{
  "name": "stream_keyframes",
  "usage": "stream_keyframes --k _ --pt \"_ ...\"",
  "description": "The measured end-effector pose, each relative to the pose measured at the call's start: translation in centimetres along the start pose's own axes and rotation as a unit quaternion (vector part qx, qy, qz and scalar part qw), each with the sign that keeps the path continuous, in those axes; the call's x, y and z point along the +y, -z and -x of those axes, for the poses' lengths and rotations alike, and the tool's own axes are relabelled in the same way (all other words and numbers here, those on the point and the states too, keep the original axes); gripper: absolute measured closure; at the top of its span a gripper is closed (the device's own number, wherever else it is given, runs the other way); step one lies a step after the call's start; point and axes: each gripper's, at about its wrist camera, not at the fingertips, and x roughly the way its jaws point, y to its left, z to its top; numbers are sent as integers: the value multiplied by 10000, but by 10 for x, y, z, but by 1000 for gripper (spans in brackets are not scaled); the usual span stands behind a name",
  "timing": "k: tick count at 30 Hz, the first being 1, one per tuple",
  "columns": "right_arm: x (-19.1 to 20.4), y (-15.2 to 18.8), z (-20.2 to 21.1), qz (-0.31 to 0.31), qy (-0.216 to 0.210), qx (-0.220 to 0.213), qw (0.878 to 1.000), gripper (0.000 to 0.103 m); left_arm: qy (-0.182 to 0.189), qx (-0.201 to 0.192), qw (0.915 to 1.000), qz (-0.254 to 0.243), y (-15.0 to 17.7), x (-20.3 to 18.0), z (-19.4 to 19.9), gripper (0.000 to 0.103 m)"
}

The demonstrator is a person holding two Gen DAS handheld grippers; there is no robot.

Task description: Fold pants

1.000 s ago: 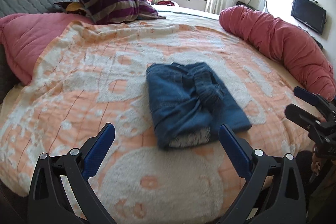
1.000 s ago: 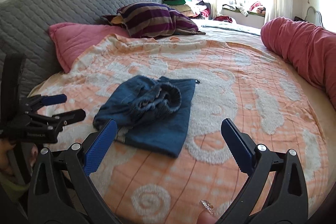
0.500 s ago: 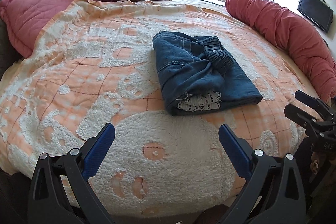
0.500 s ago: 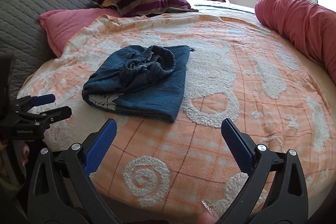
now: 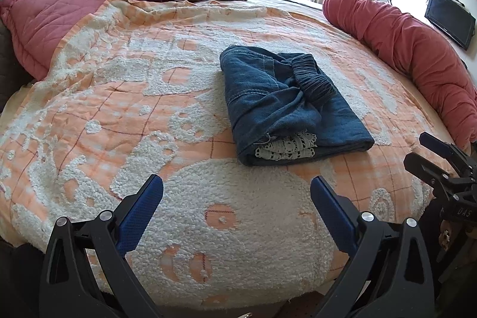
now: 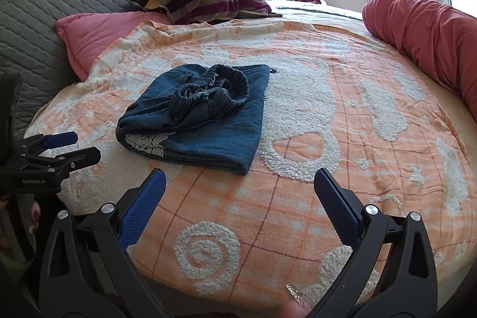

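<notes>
Folded pants (image 5: pixel 286 106) hide most of their lace trim (image 5: pixel 284 146).

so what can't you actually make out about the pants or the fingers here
- Pants: the inner layers are hidden by the outer fold in both views; only a strip of lace shows.
- Pants underside: hidden against the blanket in both views.
- Right gripper in the left wrist view: its body is cut off by the frame edge.
- Left gripper in the right wrist view: likewise cut off.
</notes>
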Motion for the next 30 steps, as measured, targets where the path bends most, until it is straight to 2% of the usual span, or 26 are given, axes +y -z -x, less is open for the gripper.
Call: stream_keyframes --k 30 --pt "-1 0 -1 10 -2 14 10000 9 -73 -14 10000 -9 -3 0 3 4"
